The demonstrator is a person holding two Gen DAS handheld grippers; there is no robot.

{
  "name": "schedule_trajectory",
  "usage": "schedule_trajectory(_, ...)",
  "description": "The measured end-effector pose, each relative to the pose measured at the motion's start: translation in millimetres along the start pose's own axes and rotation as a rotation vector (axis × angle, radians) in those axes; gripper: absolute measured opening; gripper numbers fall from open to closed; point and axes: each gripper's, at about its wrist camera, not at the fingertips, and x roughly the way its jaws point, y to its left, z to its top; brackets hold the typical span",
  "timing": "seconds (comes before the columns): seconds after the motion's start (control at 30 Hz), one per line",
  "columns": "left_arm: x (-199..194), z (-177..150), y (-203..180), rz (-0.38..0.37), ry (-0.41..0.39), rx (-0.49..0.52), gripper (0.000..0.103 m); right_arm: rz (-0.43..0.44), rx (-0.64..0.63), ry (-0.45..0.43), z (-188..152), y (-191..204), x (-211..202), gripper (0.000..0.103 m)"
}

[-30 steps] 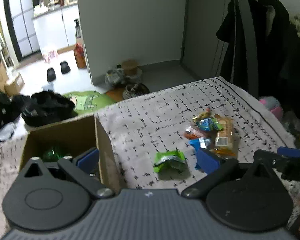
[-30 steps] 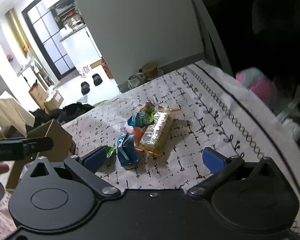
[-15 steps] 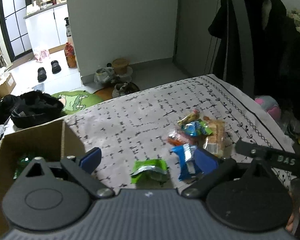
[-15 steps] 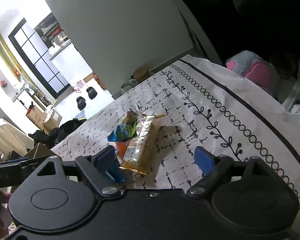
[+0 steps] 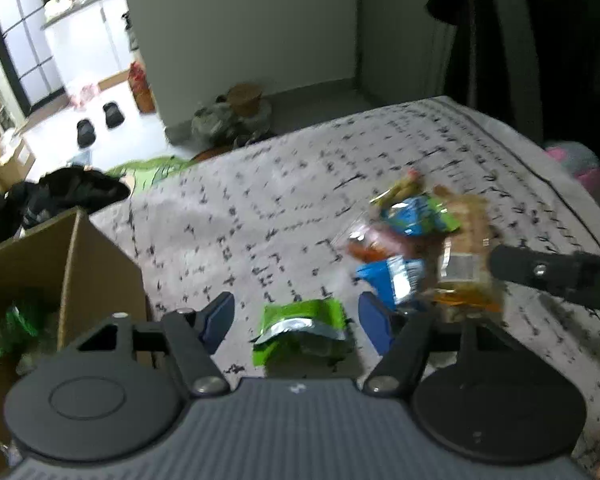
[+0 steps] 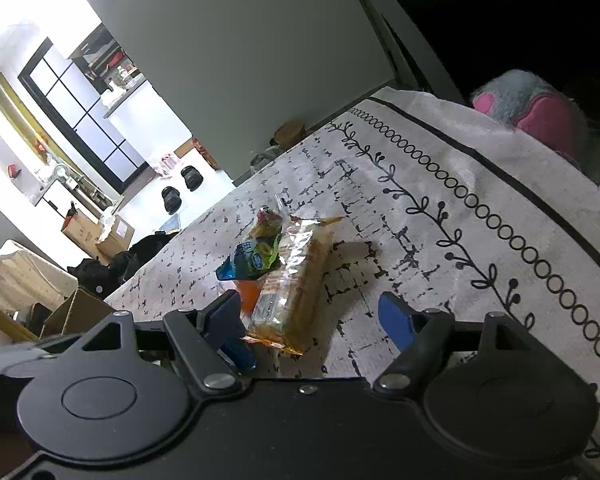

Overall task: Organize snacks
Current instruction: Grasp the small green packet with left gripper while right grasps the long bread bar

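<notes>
Your left gripper [image 5: 296, 316] closes around the green packet [image 5: 302, 330], pads apart from it, cardboard box [image 5: 96, 264] beside. Your right gripper [image 6: 308, 312] closes about the clear cracker pack [image 6: 290, 292]; other snacks crowd its left finger.

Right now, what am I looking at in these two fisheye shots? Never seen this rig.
No robot: a person holds a pair of handheld tongs in each hand, with a camera on each looking along the fingers. In the left view, the left tongs are closing around a green snack packet on the patterned cloth, pads not yet touching it; a cardboard box stands beside. In the right view, the right tongs are closing around a long clear cracker pack in a snack pile. Nothing is gripped yet.
</notes>
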Motion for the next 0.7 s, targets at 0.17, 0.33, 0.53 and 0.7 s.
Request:
schedule_trajectory(0.17, 16, -5, 2, -0.002, 0.061, -0.011, 0.068, -0.008, 0.002, 0.019, -2, -1, 5, 0.076)
schedule_trajectory(0.33, 30, -10, 3, -0.016, 0.093, -0.046, 0.068, -0.018, 0.001, 0.014, -1, -1, 8, 0.076)
schedule_trajectory(0.53, 31, -6, 5, -0.053, 0.08, -0.056, 0.054, -0.059, -0.098, 0.022, -1, 24, 17, 0.076)
schedule_trajectory(0.7, 27, -7, 5, -0.081, 0.071, -0.058, 0.041, -0.095, -0.13, 0.036, -2, 36, 25, 0.071)
